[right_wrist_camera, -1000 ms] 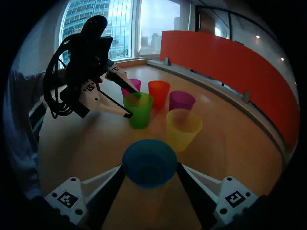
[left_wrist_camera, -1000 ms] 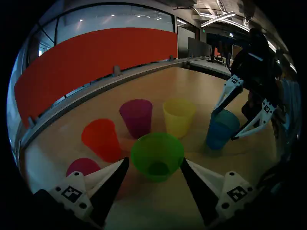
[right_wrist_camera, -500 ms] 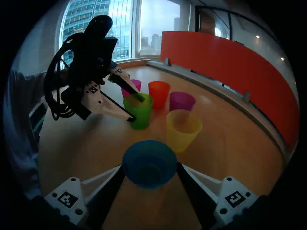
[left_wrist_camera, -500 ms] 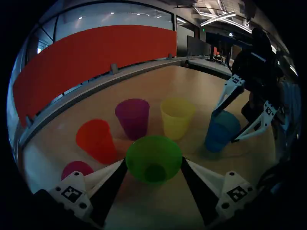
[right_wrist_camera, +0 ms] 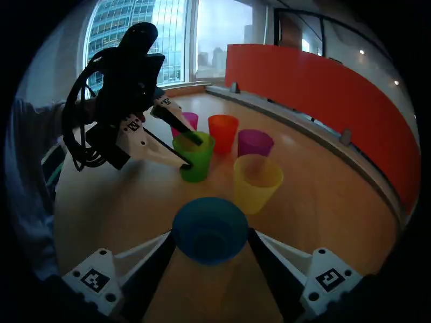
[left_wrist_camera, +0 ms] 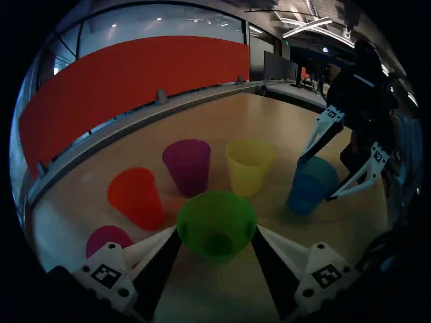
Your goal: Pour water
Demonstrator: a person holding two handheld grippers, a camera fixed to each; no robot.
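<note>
A green cup [left_wrist_camera: 216, 226] stands between the fingers of my left gripper [left_wrist_camera: 215, 232], and both fingers press on its sides. In the right gripper view the left gripper [right_wrist_camera: 193, 152] straddles the same green cup [right_wrist_camera: 194, 153] on the wooden table. A blue cup [right_wrist_camera: 210, 231] sits between the fingers of my right gripper [right_wrist_camera: 210, 234], which is shut on it. The left gripper view shows the right gripper [left_wrist_camera: 315, 177] clasping the blue cup [left_wrist_camera: 311, 183] at the right. Whether either cup holds water is not visible.
A yellow cup [left_wrist_camera: 249, 164], a purple cup [left_wrist_camera: 187, 164], an orange-red cup [left_wrist_camera: 136, 195] and a magenta cup [left_wrist_camera: 106, 239] stand behind and beside the green one. An orange partition [left_wrist_camera: 134, 75] runs along the table's [left_wrist_camera: 231, 116] far edge. A person's sleeve [right_wrist_camera: 27, 177] is at the left.
The left gripper's fingers have drawn in against the green cup, which now sits slightly nearer the camera. The right gripper and the blue cup have not moved.
</note>
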